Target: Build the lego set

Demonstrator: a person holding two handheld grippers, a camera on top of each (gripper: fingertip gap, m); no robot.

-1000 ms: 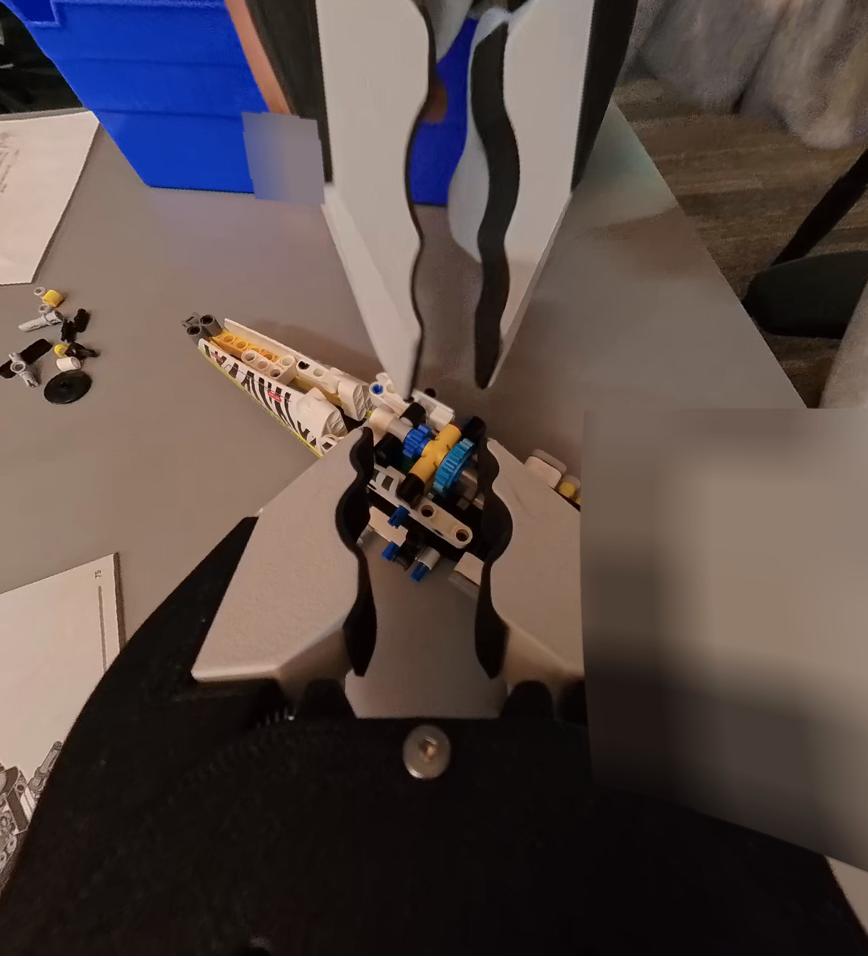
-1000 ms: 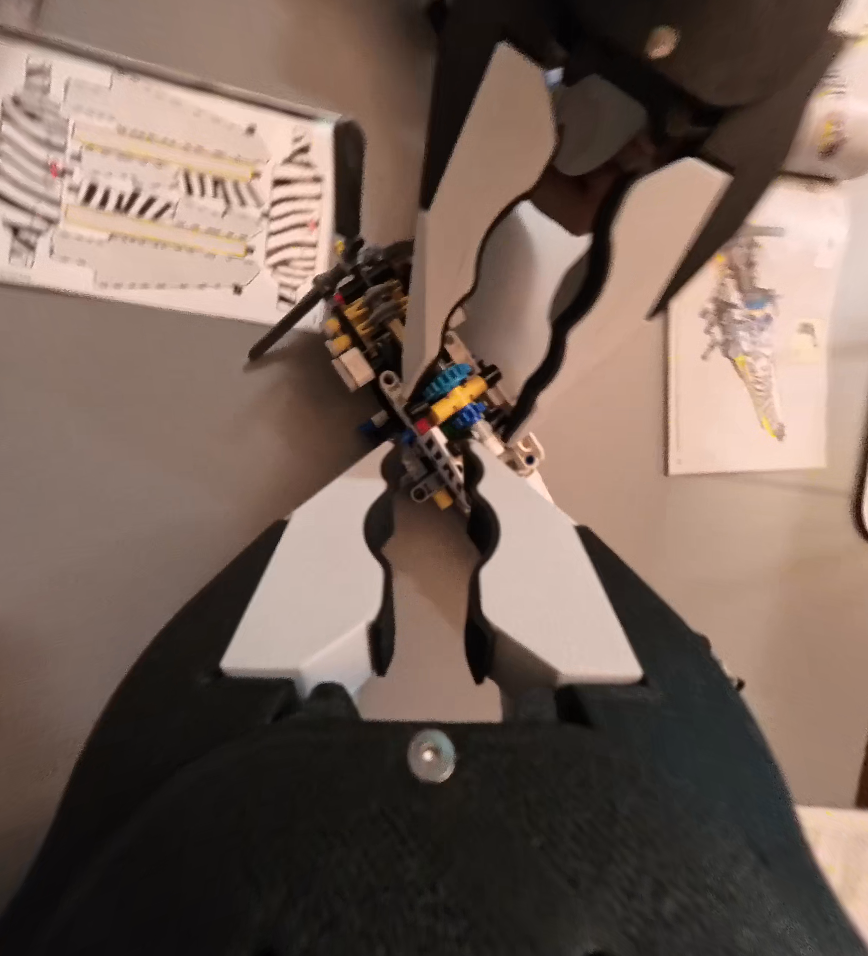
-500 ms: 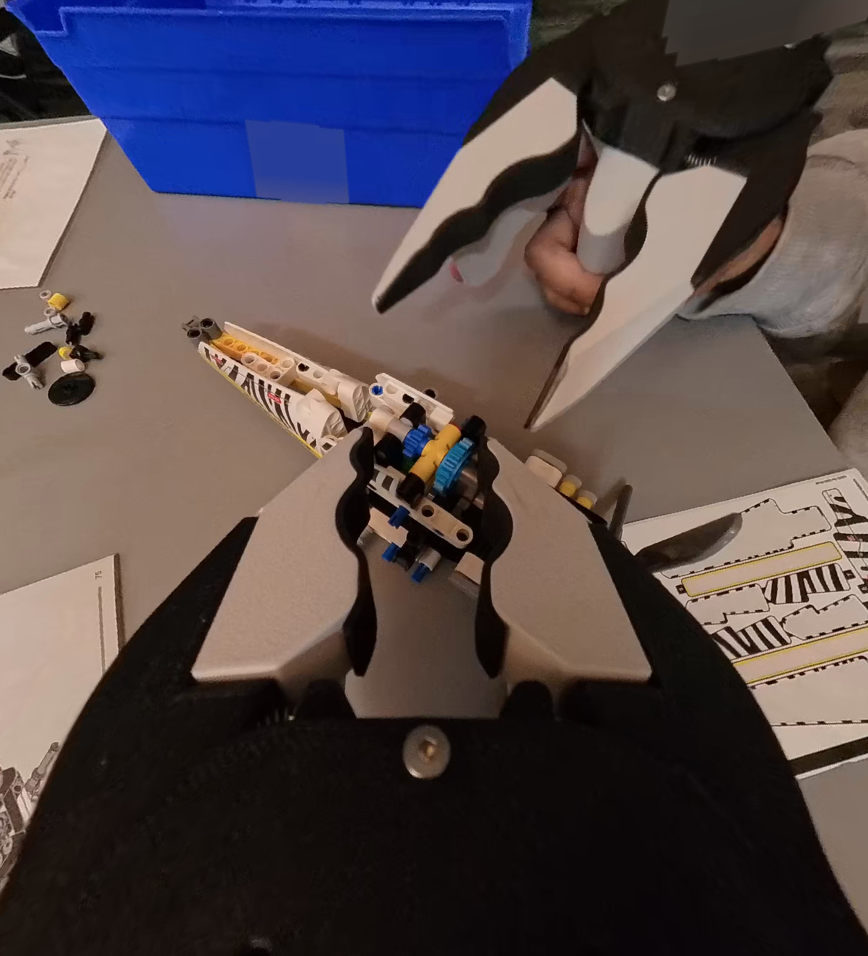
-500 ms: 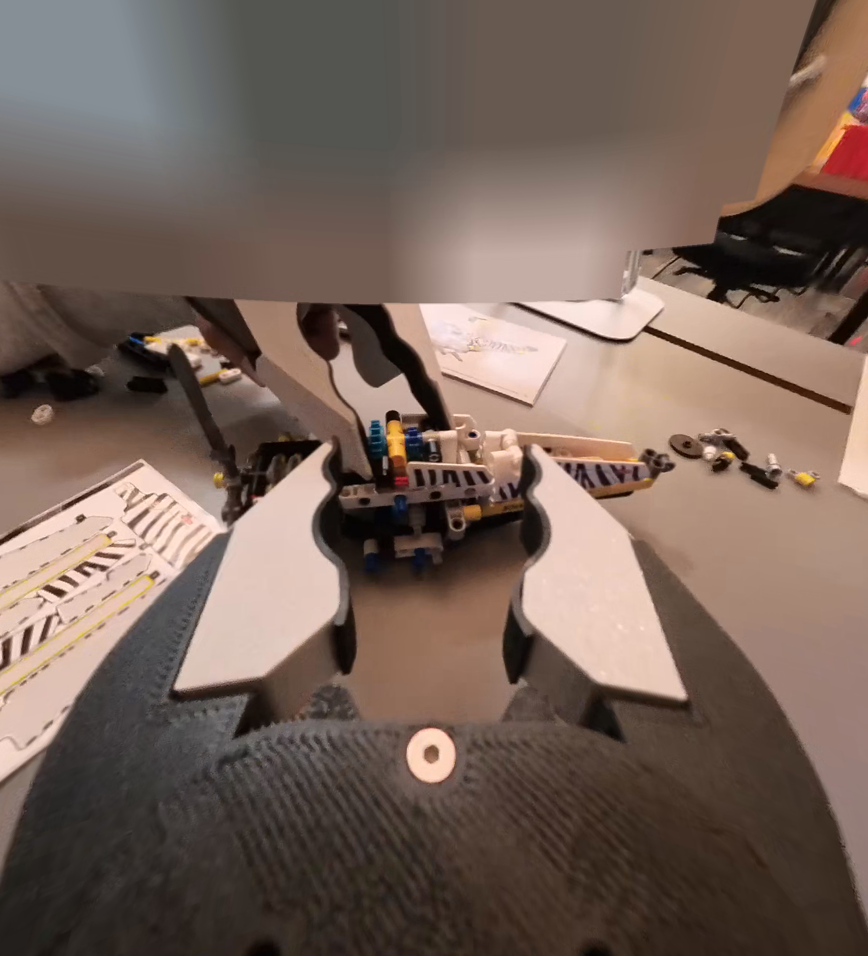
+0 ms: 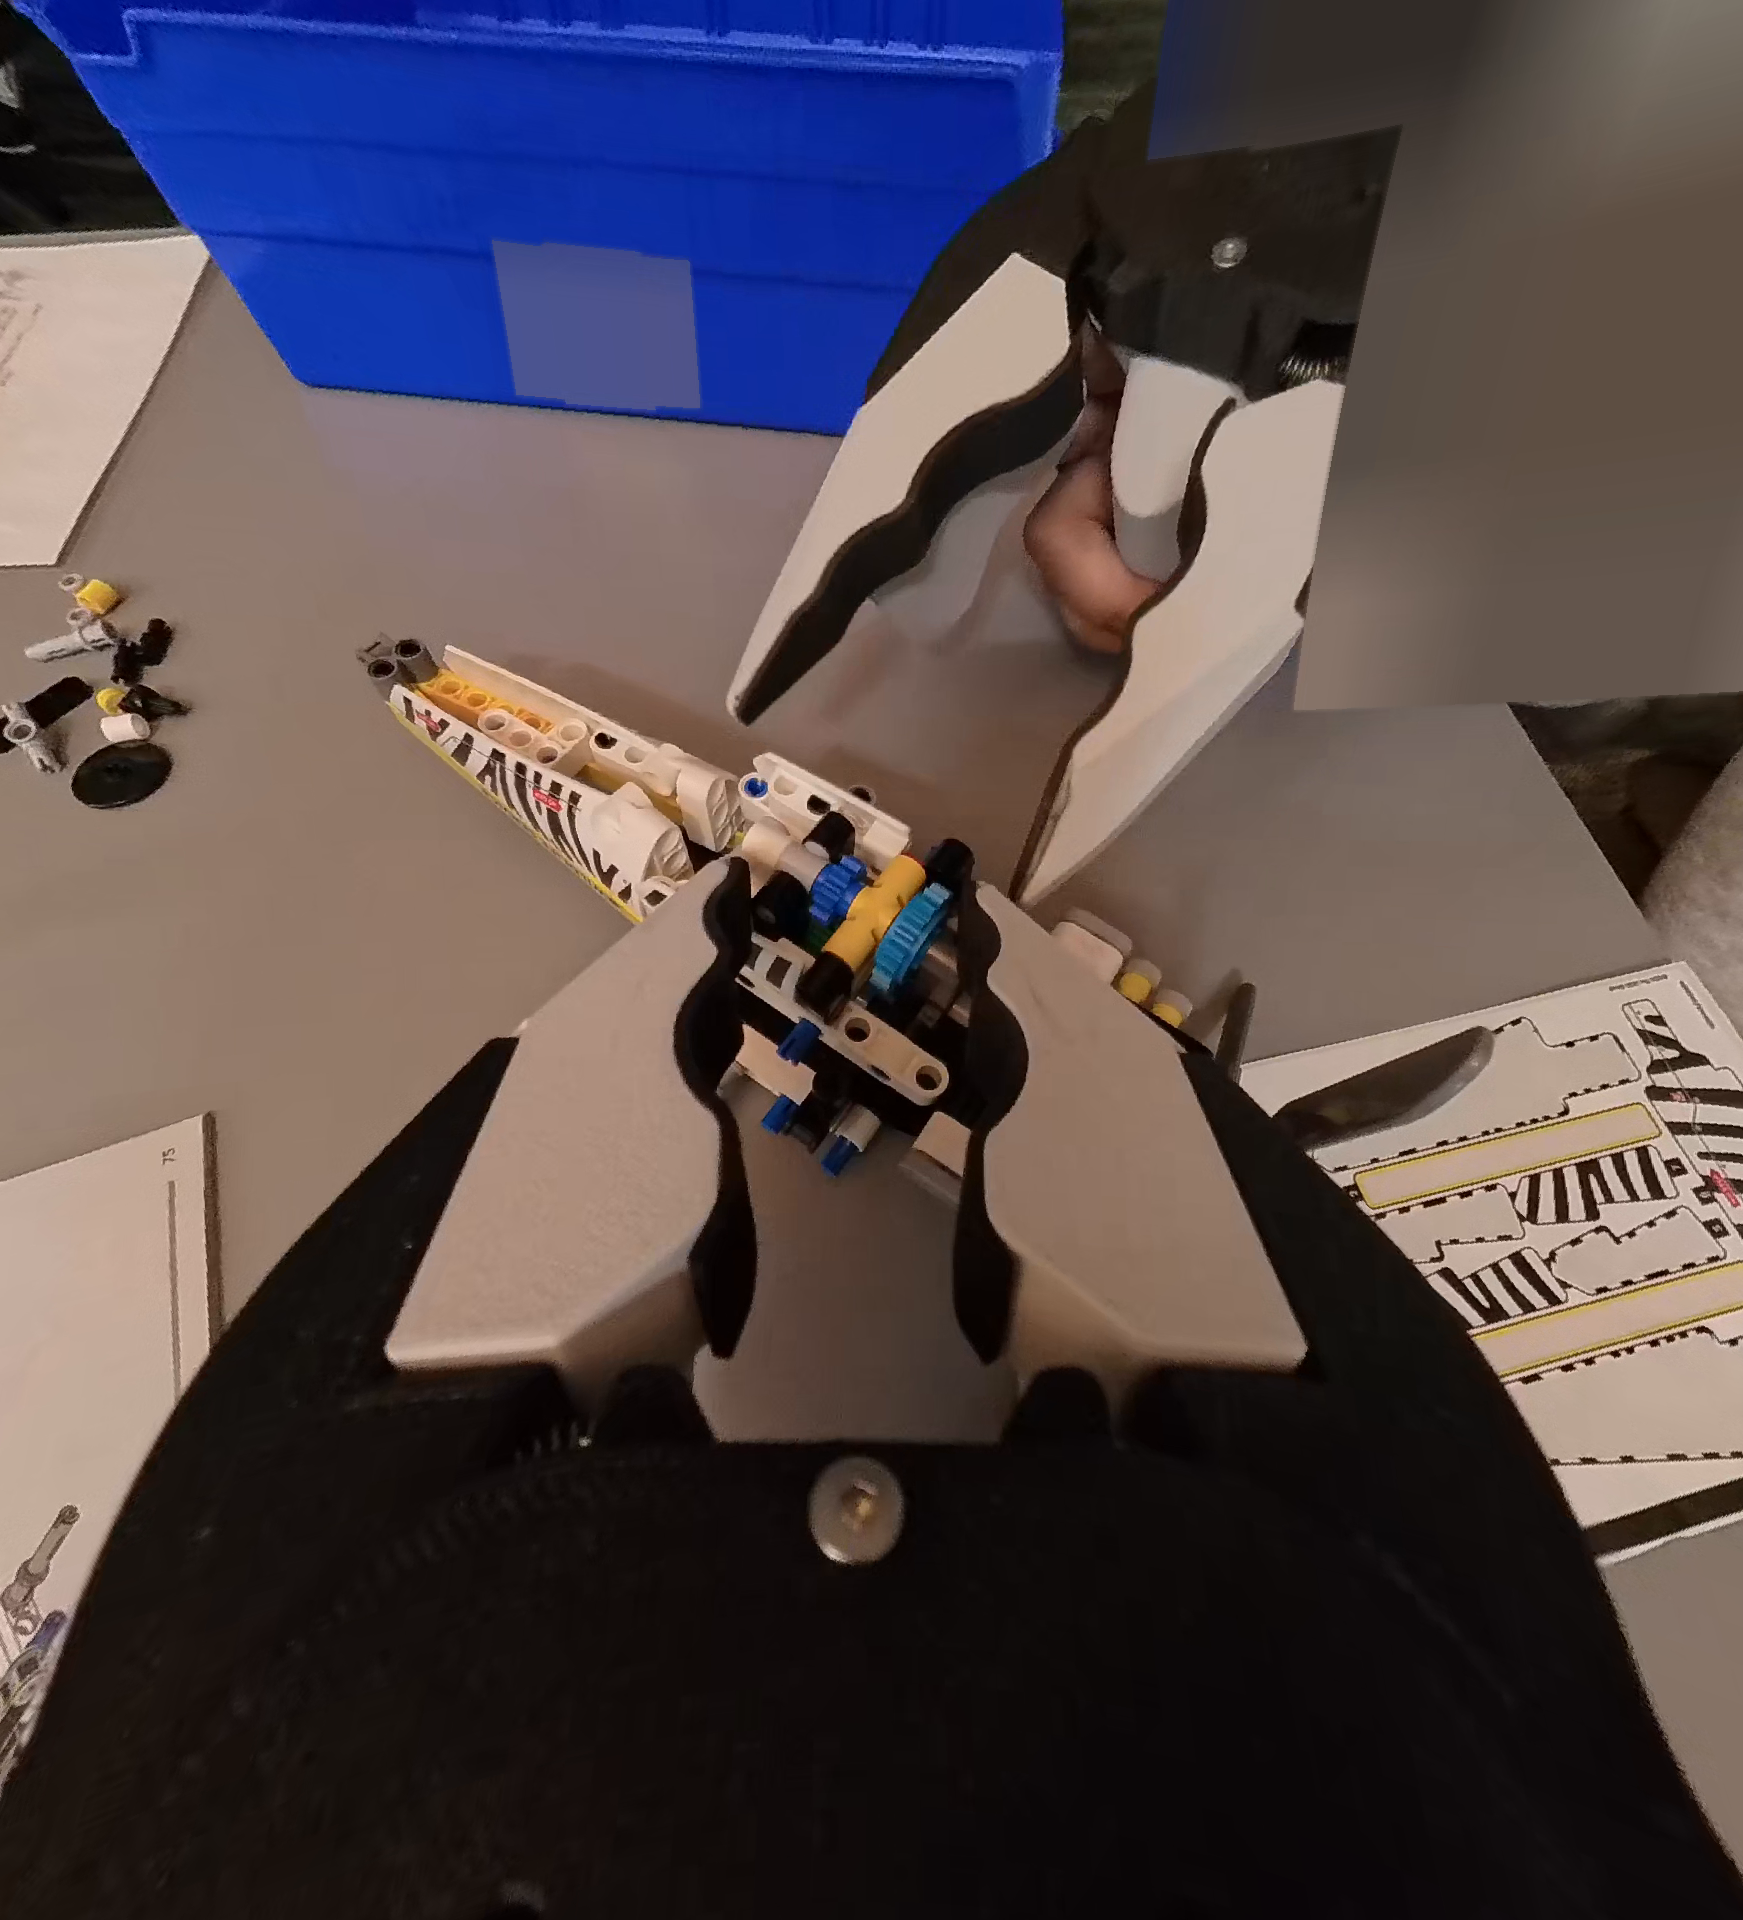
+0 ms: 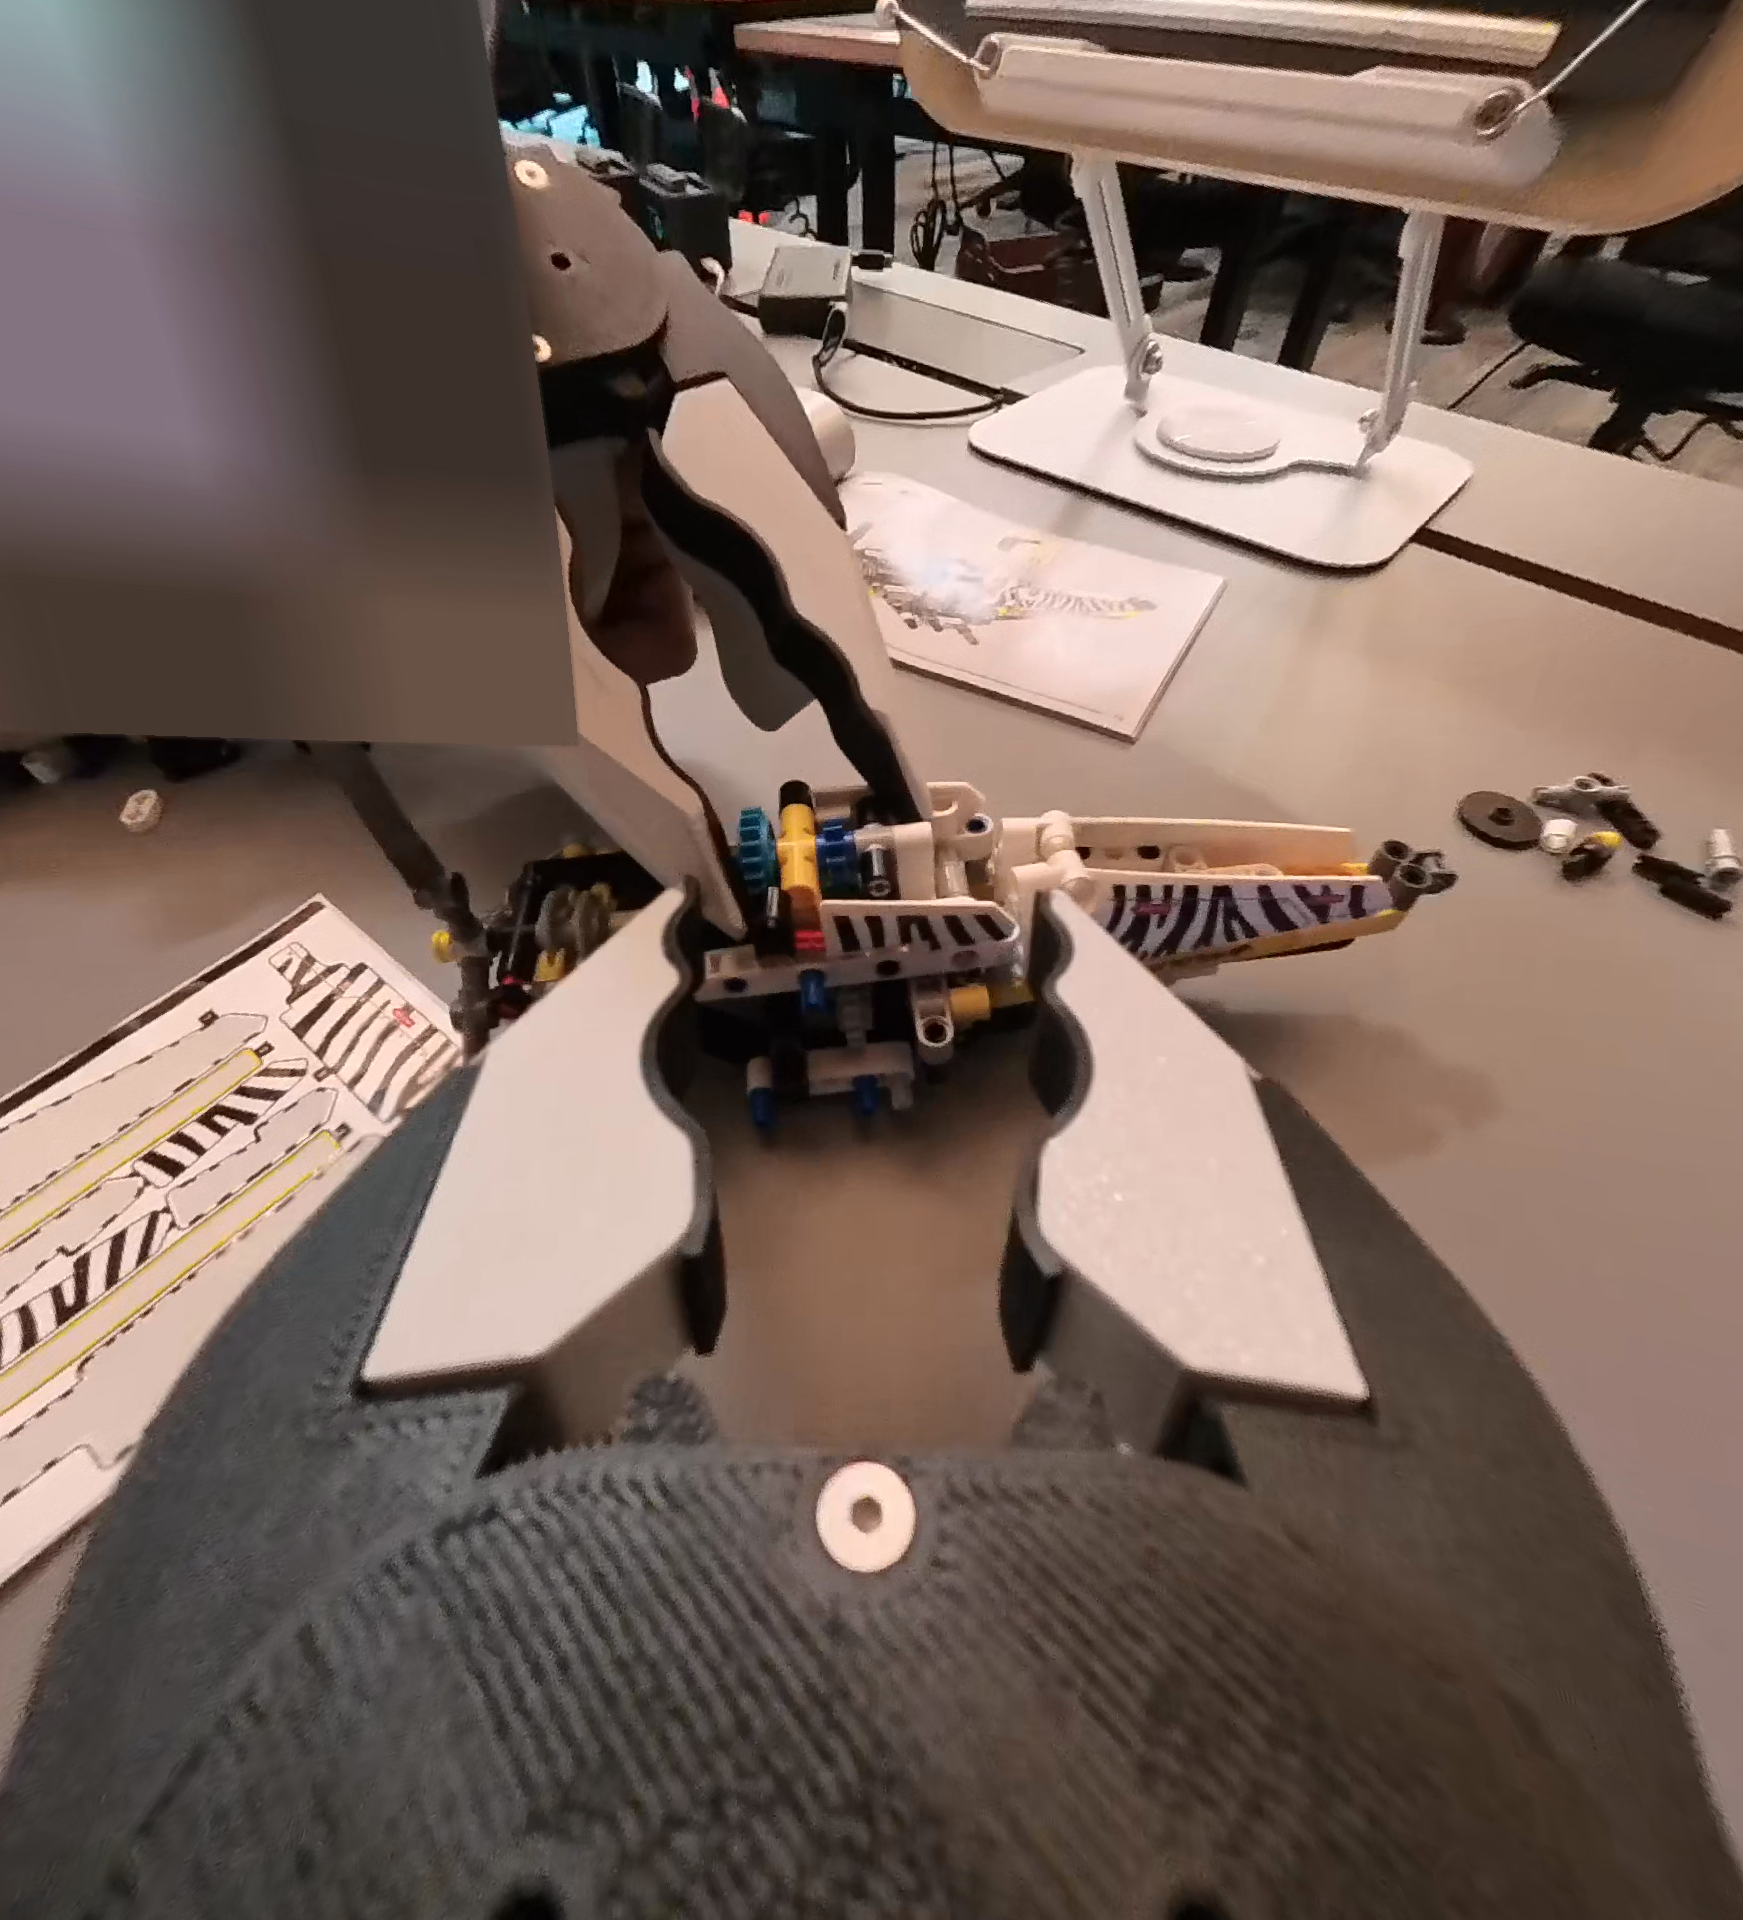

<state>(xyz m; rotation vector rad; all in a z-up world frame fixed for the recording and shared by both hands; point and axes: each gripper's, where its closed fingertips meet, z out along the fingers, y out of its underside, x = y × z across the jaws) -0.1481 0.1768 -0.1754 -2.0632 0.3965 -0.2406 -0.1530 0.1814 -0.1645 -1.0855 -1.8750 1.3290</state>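
Note:
The lego model (image 5: 576, 790) lies on the grey table: a white and yellow boom with zebra stripes and a core of blue and yellow gears. My left gripper (image 5: 846, 878) is shut on the gear core. My right gripper (image 6: 862, 914) is open, low at the model's side, with the striped panel (image 6: 908, 925) just beyond its tips and not touching them. It also shows in the left wrist view (image 5: 882, 805), tilted down above the model. The left gripper shows in the right wrist view (image 6: 820, 868), coming from above. The model (image 6: 1210, 904) points right there.
Loose small parts (image 5: 88, 696) lie at the far left, also in the right wrist view (image 6: 1625, 842). A zebra sticker sheet (image 5: 1573, 1195) lies right. A blue bin (image 5: 534, 156) stands behind. An instruction booklet (image 5: 15, 1351) lies near left. A white stand (image 6: 1220, 457) stands on the table.
My right gripper has swung from directly above the model down to its side and opened wider. My left gripper has kept its hold and stayed in place.

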